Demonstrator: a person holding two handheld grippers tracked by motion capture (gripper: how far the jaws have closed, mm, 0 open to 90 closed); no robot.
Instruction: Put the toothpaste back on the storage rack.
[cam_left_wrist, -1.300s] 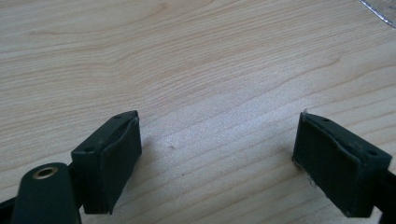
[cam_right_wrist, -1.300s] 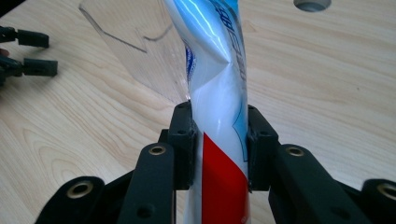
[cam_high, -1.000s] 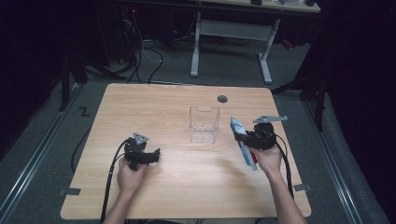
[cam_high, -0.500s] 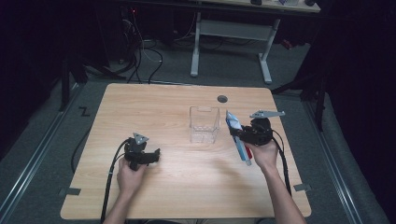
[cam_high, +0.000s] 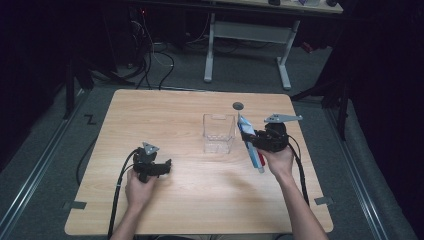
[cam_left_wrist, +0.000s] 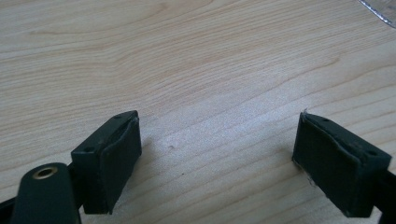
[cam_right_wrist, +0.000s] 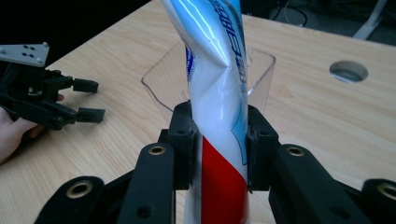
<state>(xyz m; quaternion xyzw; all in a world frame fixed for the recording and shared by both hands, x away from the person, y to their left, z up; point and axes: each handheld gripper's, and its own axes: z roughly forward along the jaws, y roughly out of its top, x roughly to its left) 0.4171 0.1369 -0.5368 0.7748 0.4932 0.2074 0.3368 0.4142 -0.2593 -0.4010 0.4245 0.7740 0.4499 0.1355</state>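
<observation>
Resting on the table (cam_high: 165, 210) at the left, the left gripper (cam_high: 167, 166) lies idle in its hand; in the left gripper view its jaws stand spread wide over bare wood with nothing between them. Near the table's middle stands the clear bin (cam_high: 218, 133), upright, open at the top and apparently empty. Just right of it, the right gripper (cam_high: 256, 141) pinches the tube (cam_high: 250, 142), a white, blue and red toothpaste tube. In the right gripper view the pads (cam_right_wrist: 183, 144) press on either side of the tube (cam_right_wrist: 219, 93) about mid-length, creasing its soft body, with the bin (cam_right_wrist: 259, 70) directly behind it and the left gripper (cam_right_wrist: 86, 100) farther off at the left. In the high view the tube runs roughly lengthwise away from the person, its far end near the bin's right wall and its near end pointing back toward the person's hand (cam_high: 277, 162). It appears clear of the table, though the high view does not settle this.

Step in hand, as judged: carrying the tube to the bin, grasp secured and drop not yet made. The next move calls for bringing the tube over the rim, tipping one end downward so it enters the narrow opening, and parting the jaws only once it sits inside. The soft tube may bend or catch on the rim.
</observation>
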